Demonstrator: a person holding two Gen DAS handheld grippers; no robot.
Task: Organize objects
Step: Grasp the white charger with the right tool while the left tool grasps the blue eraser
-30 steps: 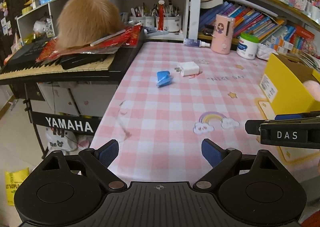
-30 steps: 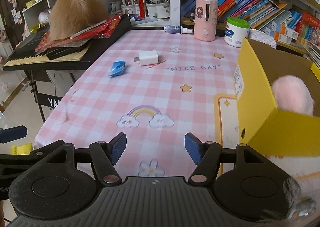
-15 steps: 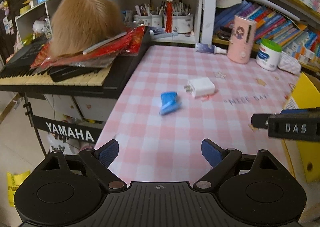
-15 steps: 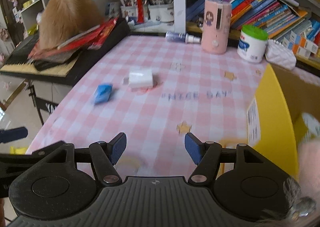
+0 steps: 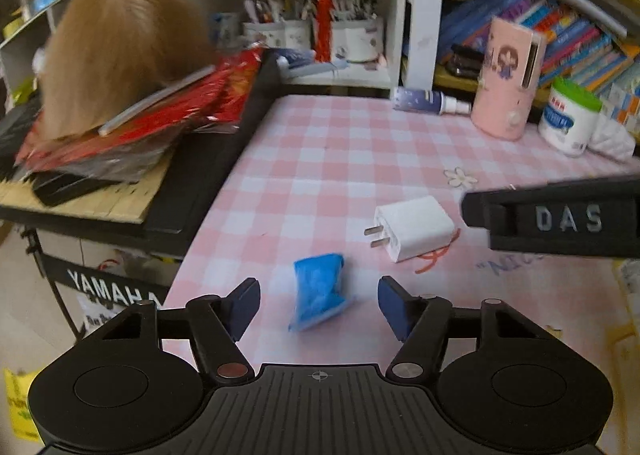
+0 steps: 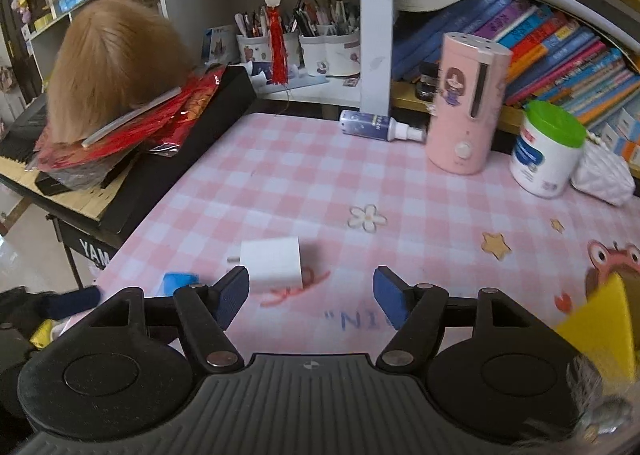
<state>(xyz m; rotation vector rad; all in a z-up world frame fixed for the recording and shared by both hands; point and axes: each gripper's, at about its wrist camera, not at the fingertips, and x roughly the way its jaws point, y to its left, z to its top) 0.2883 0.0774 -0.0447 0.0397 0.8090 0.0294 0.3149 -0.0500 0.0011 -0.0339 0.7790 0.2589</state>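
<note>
Both my wrist cameras look steeply down, close over the desk [image 5: 320, 159]; both views share the white charger [image 5: 412, 227] [image 6: 274, 265].

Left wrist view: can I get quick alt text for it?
The left hand-held gripper is closing around a small blue packet lying between its fingers on a pink checked tablecloth, pads not yet touching. A white charger plug lies just beyond, with the right hand-held gripper alongside.

The left claw [image 5: 319, 305] is closing around a blue packet [image 5: 319, 289] lying beside a white charger [image 5: 412, 227].
</note>
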